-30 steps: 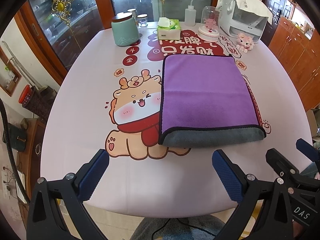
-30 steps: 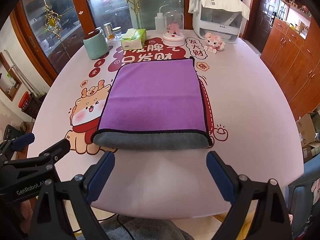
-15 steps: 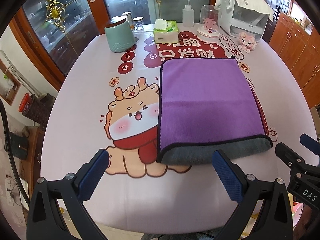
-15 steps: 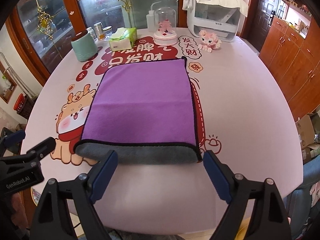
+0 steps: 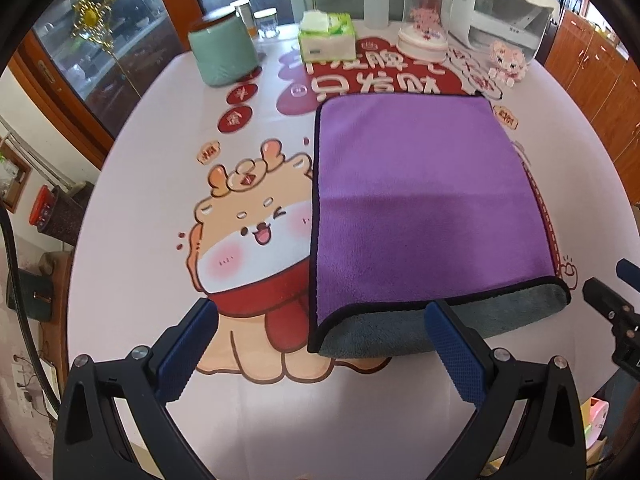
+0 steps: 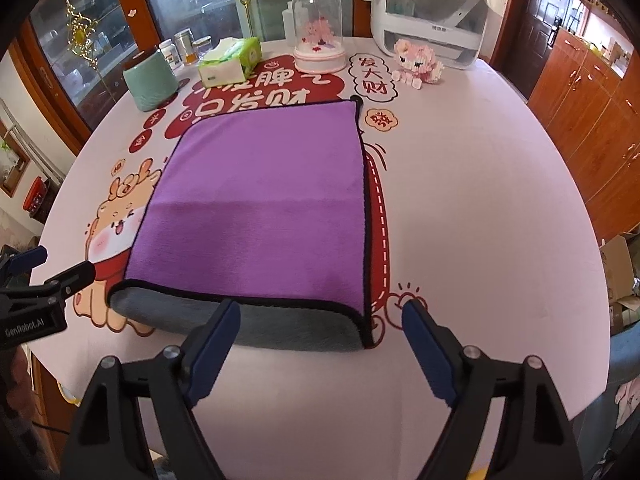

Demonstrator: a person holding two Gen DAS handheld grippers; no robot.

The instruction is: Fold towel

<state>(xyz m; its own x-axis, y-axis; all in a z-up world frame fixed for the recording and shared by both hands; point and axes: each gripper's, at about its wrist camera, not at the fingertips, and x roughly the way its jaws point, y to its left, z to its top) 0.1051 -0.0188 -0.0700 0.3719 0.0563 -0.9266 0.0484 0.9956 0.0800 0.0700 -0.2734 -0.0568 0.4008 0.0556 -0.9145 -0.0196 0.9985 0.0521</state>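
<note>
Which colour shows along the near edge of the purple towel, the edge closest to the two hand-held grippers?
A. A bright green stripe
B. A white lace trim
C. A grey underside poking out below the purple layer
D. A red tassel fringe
C. The towel lies flat with its purple face up, and along the near edge a grey band sticks out beyond the black-trimmed purple layer, just ahead of the open right hand-held gripper.

Purple towel [image 5: 420, 208] lies folded flat, grey underside showing.
</note>
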